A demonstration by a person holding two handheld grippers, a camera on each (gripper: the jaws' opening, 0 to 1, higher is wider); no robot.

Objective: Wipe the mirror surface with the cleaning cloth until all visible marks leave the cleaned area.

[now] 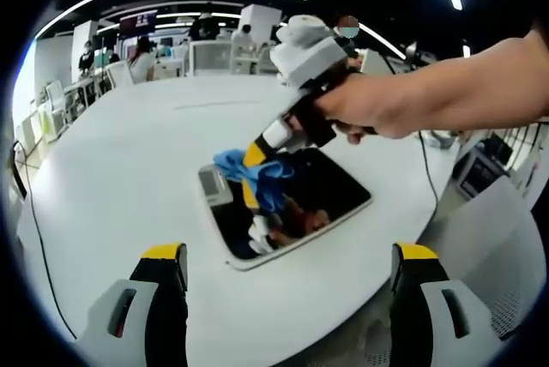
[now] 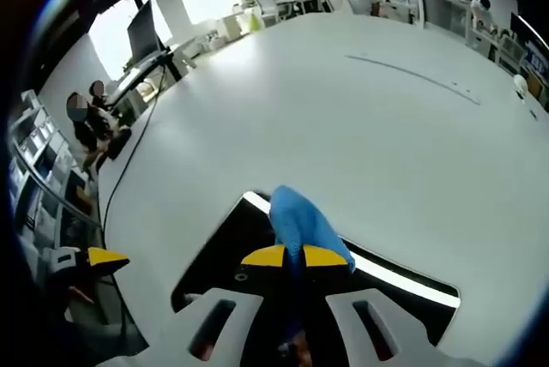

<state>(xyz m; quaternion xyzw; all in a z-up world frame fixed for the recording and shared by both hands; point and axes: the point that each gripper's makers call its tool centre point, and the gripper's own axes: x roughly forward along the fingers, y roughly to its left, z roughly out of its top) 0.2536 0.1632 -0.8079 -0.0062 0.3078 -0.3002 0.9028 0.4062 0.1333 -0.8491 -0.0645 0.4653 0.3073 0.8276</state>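
White laminate covers the big round bench (image 1: 111, 170), and on it, toward the near edge, the mirror (image 1: 330, 191) lies flat with its dark glass facing up in a pale rim. From the left gripper view, going left to right, the left claw (image 1: 292, 268) hangs low in front of the mirror with its yellow-tipped jaws wide apart and nothing between them. Past it the blue cleaning cloth (image 1: 257, 174) sits bunched on the left part of the glass. Above the cloth the right claw (image 1: 257, 151) comes down at a slant from a person's hand (image 1: 377, 110), its jaws pinched together on a fold of the cloth. The right gripper view looks straight along that claw (image 2: 296, 255), and the cloth (image 2: 300, 225) pokes out beyond the closed tips over the mirror (image 2: 214, 251). I'd judge the cloth soft, light and limp, so it is best held by a gathered wad near its middle, leaving a loose pad to drag. The mirror looks smooth, rigid and breakable, and likely to skate on the slick bench under sideways strokes. Steady downward pressure would suit better than hard pushes. Whether any marks remain on the glass I cannot make out.
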